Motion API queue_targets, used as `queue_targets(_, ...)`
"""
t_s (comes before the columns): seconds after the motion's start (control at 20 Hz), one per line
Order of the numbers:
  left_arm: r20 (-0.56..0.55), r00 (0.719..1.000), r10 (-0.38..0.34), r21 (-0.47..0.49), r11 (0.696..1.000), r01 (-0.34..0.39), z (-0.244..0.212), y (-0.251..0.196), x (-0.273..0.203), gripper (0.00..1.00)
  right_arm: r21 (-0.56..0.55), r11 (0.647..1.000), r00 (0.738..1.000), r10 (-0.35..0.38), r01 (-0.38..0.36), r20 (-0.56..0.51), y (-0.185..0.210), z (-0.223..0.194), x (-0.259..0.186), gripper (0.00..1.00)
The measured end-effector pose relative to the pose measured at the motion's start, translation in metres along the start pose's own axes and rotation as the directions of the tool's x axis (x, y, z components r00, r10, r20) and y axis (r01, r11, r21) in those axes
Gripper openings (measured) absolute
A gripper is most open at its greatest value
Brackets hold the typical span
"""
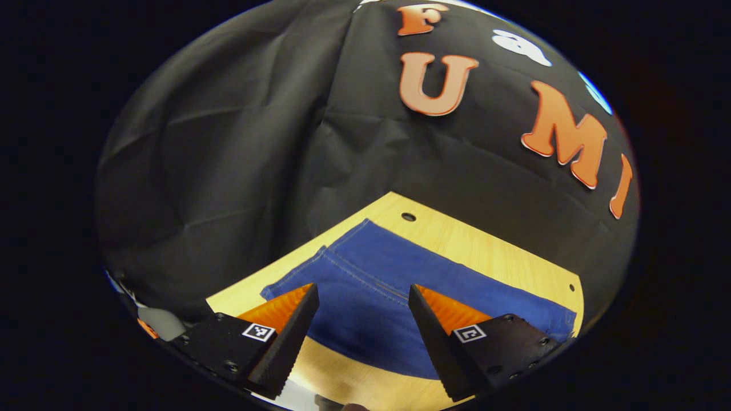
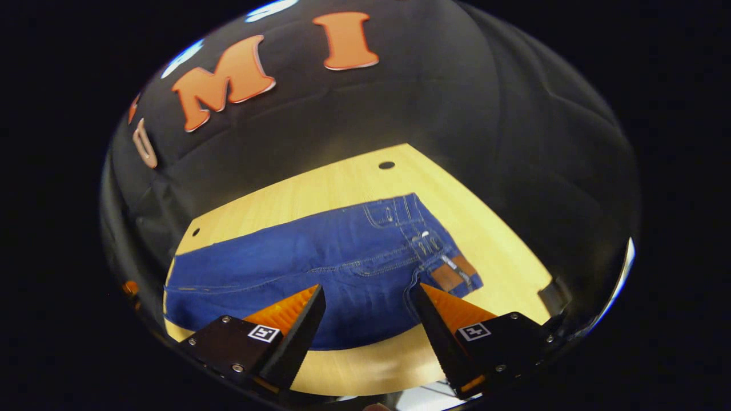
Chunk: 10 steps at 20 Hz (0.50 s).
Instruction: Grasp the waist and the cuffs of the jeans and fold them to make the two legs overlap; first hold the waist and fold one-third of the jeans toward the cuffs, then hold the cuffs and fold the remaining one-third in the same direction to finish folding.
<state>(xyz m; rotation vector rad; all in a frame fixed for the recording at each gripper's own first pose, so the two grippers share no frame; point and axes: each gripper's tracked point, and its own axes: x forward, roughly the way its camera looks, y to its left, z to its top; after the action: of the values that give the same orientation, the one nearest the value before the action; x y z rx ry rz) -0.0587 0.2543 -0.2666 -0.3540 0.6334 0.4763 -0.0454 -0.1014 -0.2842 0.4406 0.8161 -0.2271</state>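
**Both tongs poised above the jeans, nothing grasped yet**

Nearest the camera, the left tongs (image 1: pixel 361 297) stand spread and empty above the cuff end; the right tongs (image 2: pixel 368 298) likewise gape with nothing between them, above the waist end. Beyond them the jeans (image 2: pixel 320 251) lie flat along the wooden worktop (image 2: pixel 320 182), apparently legs already overlapped, brown waist patch (image 2: pixel 447 278) toward the right.

For the waist fold, I'd bite both layers at the waistband edge, lift low, and carry it evenly toward the cuffs.

The cuffs (image 1: pixel 562 322) run off at the left gripper view's edge, so their alignment is hard to judge.
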Motion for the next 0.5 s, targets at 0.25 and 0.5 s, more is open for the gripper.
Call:
queue_targets(0.25,-0.165,0.986,-0.028,-0.244,0.97,-0.013,-0.037,0.036,0.034,0.97,0.2,0.98,0.988,0.02,0.011,-0.151,-0.022,-0.038,0.026,0.97)
queue_targets(0.5,-0.275,0.961,-0.035,-0.439,0.893,-0.093,-0.066,0.072,0.051,0.98,0.293,0.954,0.983,-0.005,0.06,-0.183,-0.039,-0.044,0.035,0.97)
